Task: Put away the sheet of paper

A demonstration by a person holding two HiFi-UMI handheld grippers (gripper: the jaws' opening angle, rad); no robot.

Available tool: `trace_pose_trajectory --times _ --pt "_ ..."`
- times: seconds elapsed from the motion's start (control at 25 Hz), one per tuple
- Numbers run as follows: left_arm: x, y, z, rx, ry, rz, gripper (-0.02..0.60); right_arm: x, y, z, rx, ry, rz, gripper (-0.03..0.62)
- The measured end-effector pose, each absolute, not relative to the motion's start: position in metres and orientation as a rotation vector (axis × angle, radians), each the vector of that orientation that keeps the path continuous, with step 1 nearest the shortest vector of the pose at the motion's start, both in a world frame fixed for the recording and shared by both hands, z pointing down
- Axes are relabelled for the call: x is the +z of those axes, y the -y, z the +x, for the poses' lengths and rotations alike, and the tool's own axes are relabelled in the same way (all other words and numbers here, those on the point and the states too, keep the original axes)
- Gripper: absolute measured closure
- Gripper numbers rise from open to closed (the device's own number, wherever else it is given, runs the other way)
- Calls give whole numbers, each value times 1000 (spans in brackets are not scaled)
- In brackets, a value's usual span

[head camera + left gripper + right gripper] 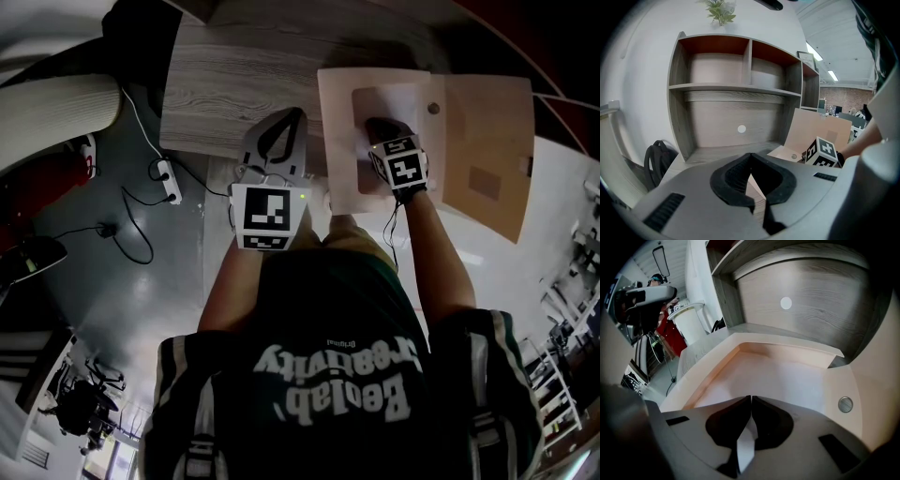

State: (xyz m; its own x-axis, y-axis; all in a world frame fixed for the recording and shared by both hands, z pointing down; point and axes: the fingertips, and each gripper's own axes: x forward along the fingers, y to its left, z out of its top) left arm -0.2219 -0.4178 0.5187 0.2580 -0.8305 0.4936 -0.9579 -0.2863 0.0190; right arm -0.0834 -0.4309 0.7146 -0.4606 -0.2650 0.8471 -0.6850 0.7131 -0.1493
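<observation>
Head view, left gripper (292,117): hovering over the wooden desk (225,84), fingers closed and holding nothing.
Head view, right gripper (380,125): reaching over the open beige folder (487,159); the sheet of paper (412,108) is lying in it, under and ahead of the fingers.
Left gripper view: jaws meeting at the tips, empty; a shelf unit (736,93) is standing ahead of them.
Right gripper view: jaws pressing together on a white strip of the sheet; the folder's snap (845,404) is sitting right of the fingertips.

grey wood-grain desk (225,84). open tan folder (342,141) lies flat on its right part, flap (492,159) spread out to the right, near edge overhanging the desk front. shelf unit (736,89) stands on it at the back.
</observation>
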Motion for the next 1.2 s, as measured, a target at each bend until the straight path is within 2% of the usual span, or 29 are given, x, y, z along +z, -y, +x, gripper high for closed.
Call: trace_pose_trajectory --times 0.64,1.2 --pt "516 421 -232 561 1615 2250 565 708 424 -91 585 2022 744 559" --pt "467 427 -206 517 1488 2447 565 627 424 -69 526 2039 992 559"
